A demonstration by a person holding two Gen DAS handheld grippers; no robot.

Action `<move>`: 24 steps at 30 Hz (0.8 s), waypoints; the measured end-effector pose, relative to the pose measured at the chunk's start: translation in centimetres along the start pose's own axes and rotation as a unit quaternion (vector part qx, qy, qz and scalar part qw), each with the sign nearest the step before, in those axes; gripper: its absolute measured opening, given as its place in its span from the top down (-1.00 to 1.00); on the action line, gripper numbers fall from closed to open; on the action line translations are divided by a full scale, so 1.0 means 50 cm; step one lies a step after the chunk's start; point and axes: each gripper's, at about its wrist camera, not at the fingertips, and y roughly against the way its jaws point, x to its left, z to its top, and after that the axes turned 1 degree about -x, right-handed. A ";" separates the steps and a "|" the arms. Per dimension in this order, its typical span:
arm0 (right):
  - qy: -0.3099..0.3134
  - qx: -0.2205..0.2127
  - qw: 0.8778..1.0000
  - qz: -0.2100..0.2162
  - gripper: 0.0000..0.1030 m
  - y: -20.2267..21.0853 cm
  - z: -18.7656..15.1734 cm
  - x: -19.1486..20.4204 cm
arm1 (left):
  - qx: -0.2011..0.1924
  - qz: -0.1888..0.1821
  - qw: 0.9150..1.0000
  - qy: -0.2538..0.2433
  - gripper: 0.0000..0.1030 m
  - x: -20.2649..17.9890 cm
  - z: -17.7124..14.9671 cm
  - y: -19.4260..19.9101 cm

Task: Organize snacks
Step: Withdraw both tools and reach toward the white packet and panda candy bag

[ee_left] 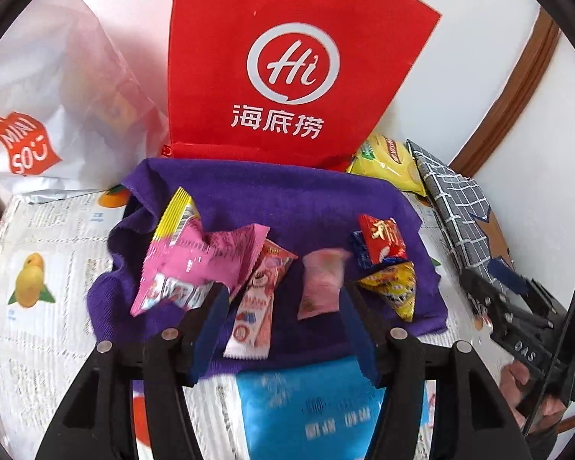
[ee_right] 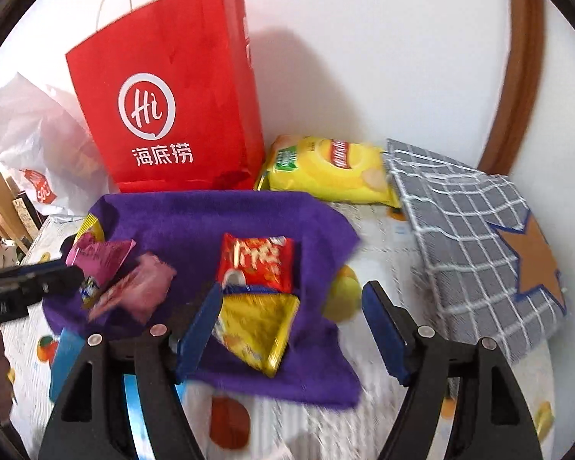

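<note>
Several snack packets lie on a purple cloth (ee_left: 272,199). Among them are a large pink packet (ee_left: 195,260), a strawberry-print packet (ee_left: 255,303), a blurred pale pink packet (ee_left: 320,287), a red packet (ee_left: 383,245) and a yellow packet (ee_left: 393,291). My left gripper (ee_left: 283,287) hovers open over the strawberry and pale pink packets, its pads touching neither. My right gripper (ee_right: 293,286) is open above the cloth (ee_right: 218,214), with the yellow packet (ee_right: 257,329) beside its left finger and the red packet (ee_right: 257,264) just beyond. Neither gripper holds anything.
A red paper bag (ee_right: 172,107) stands against the wall behind the cloth, with a white plastic bag (ee_left: 50,115) to its left. A yellow chip bag (ee_right: 329,168) and a grey checked pouch (ee_right: 464,222) lie to the right. A blue packet (ee_left: 310,402) lies near the front on the fruit-print table cover (ee_left: 50,260).
</note>
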 end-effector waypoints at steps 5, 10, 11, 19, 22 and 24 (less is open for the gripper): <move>0.004 0.031 0.999 0.011 -0.44 0.035 -0.062 -0.026 | -0.002 0.003 1.000 -0.004 -0.14 -0.007 -0.031 0.042; 0.001 0.059 0.998 0.038 -0.44 0.052 -0.145 -0.035 | -0.001 0.009 1.000 -0.004 -0.16 -0.010 -0.056 0.071; 0.003 0.064 0.997 0.043 -0.44 0.055 -0.158 -0.035 | 0.000 0.012 1.000 -0.003 -0.16 -0.010 -0.062 0.075; 0.076 0.070 0.993 0.055 -0.45 0.072 -0.241 0.012 | 0.005 0.023 1.000 0.008 -0.18 0.002 -0.107 0.102; 0.097 0.076 0.991 0.043 -0.45 0.056 -0.256 0.026 | 0.006 0.032 0.999 0.006 -0.18 0.009 -0.119 0.113; 0.101 0.081 0.991 0.045 -0.45 0.043 -0.265 0.030 | 0.005 0.042 0.999 0.004 -0.18 0.017 -0.127 0.123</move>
